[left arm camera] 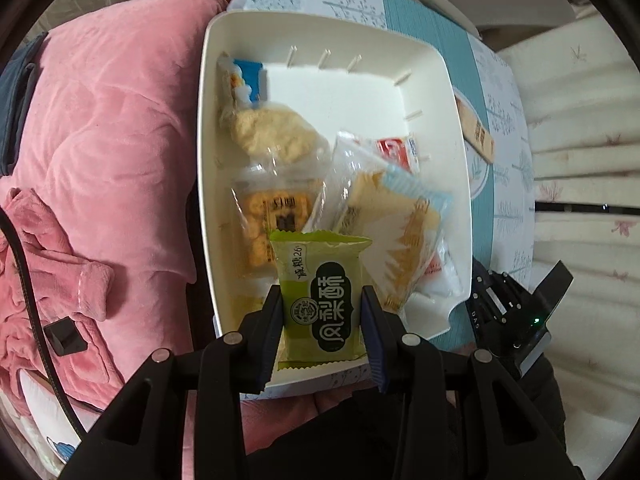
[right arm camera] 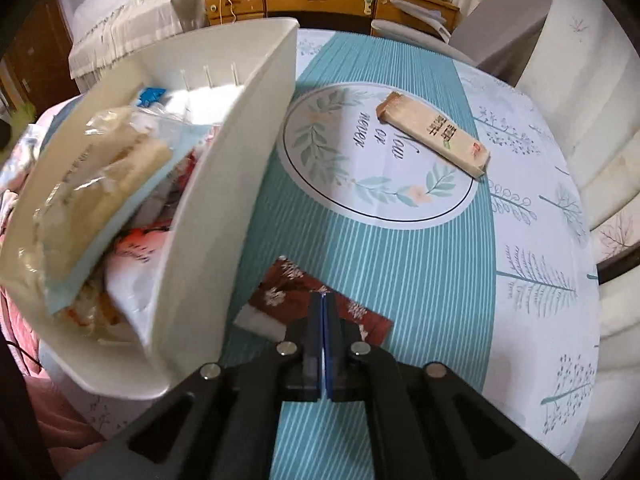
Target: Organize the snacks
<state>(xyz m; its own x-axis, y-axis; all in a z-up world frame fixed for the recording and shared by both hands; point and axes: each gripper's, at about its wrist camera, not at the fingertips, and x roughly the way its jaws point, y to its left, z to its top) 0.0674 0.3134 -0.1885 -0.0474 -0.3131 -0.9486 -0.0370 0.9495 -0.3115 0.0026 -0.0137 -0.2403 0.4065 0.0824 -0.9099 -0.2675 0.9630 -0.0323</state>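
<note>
Holding a green snack pack [left arm camera: 322,300] over the near edge of the white bin [left arm camera: 320,28], the left gripper [left arm camera: 322,300] has its fingers clamped on the pack's two sides. The pack is not yet released; it hangs above the other snacks.

The bin already holds several items: a blue-and-white wrapper [left arm camera: 246,80] at the far left, a pale puffed cake in clear wrap [left arm camera: 272,136], an orange cracker pack [left arm camera: 276,216], a big clear bag with a blue-edged cake [left arm camera: 392,220], and a small red-and-white packet [left arm camera: 394,152]. So most of the sorting looks done.

The right gripper [right arm camera: 323,300] has its fingers pressed together on the edge of a dark red snack packet [right arm camera: 304,284], which lies on the tabletop [right arm camera: 420,260] just beside the bin's outer wall. Whether it is lifted cannot be told.

Left on the tabletop: a long tan snack bar [right arm camera: 434,140], well apart from the bin on the round printed motif.

Judgement: three items remain, namely the green pack to drop, the red packet and the tan bar to move in.
</note>
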